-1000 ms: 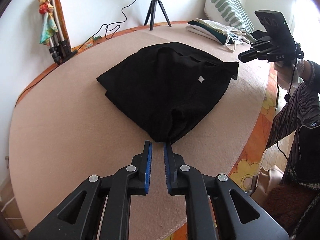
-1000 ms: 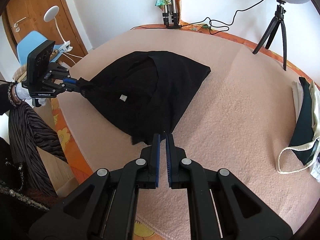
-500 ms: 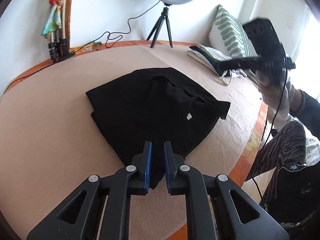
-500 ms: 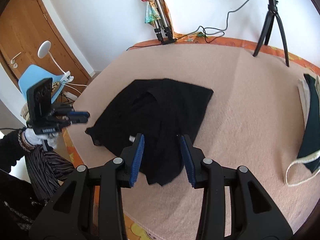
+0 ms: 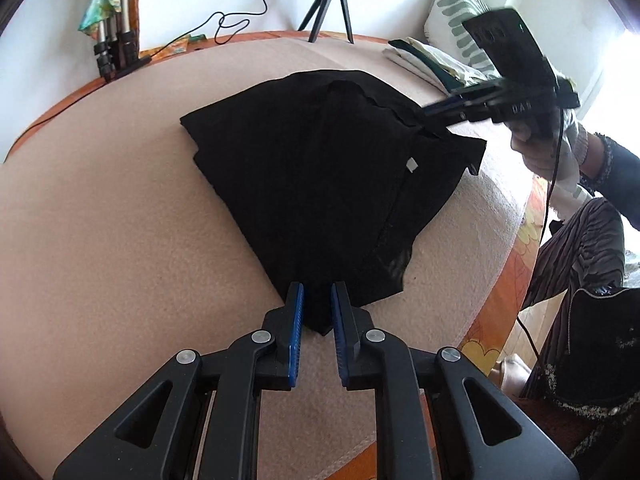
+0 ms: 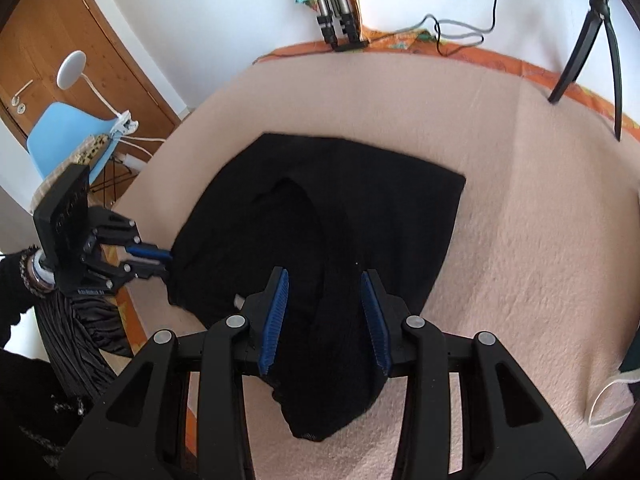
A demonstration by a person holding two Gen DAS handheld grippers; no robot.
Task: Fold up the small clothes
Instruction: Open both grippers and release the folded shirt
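A black garment (image 5: 328,168) lies partly folded on the beige blanket (image 5: 100,240); it also shows in the right wrist view (image 6: 344,220). My left gripper (image 5: 317,292) has its jaws slightly apart around the garment's near corner; in the right wrist view it (image 6: 160,260) sits at the garment's left edge. My right gripper (image 6: 324,300) is open wide, hovering over the garment's near part; in the left wrist view it (image 5: 436,114) hangs above the garment's far right edge. A small white label (image 5: 412,165) shows on the cloth.
A stack of folded clothes (image 5: 424,60) and a striped pillow (image 5: 460,20) lie at the far right. A tripod (image 5: 328,4) and cable (image 5: 240,20) stand at the far edge. The blanket's edge (image 5: 500,280) drops off on the right. A blue chair (image 6: 64,140) stands beside the bed.
My right gripper has opened, let go of its corner and moved over the garment. My left gripper's jaws have parted slightly and now straddle the garment's corner.
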